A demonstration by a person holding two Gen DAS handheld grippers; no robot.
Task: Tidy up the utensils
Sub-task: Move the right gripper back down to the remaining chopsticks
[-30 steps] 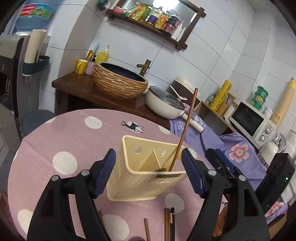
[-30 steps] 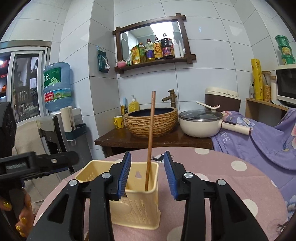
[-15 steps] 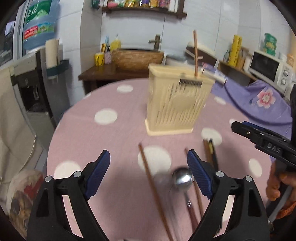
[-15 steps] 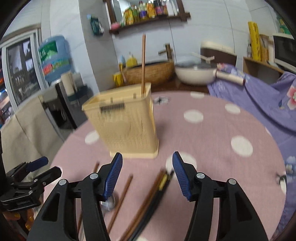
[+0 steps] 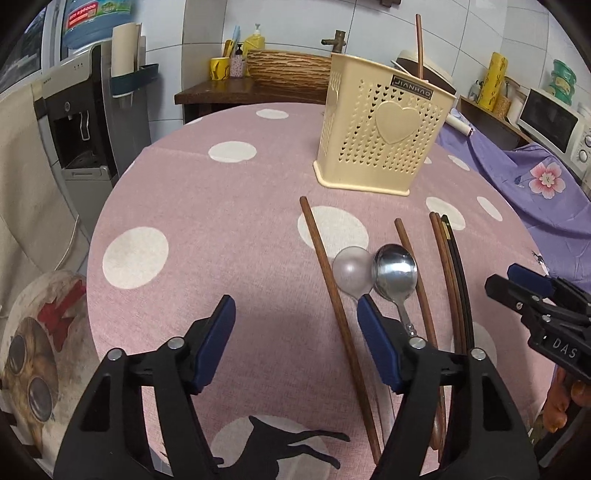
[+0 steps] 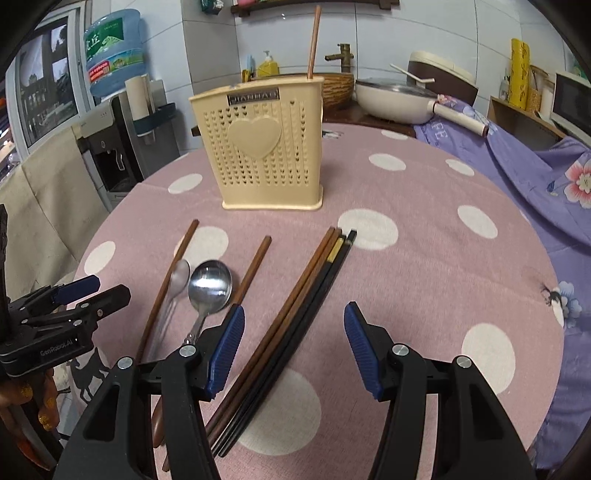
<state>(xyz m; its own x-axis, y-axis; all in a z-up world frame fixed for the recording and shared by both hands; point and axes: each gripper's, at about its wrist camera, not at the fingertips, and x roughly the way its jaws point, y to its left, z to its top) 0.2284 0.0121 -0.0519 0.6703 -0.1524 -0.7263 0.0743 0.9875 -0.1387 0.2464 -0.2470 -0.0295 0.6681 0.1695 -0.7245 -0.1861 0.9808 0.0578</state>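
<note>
Closing your right gripper (image 6: 293,343), jaws apart like the left gripper (image 5: 295,334), risks pinching several bundled chopsticks (image 6: 295,306) together, scattering them.

White tiled wall (image 6: 461,33), water dispenser (image 5: 74,122), microwave (image 5: 554,125)

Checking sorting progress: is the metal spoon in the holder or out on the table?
Out. The metal spoon lies flat on the table, in front of the holder.
</note>
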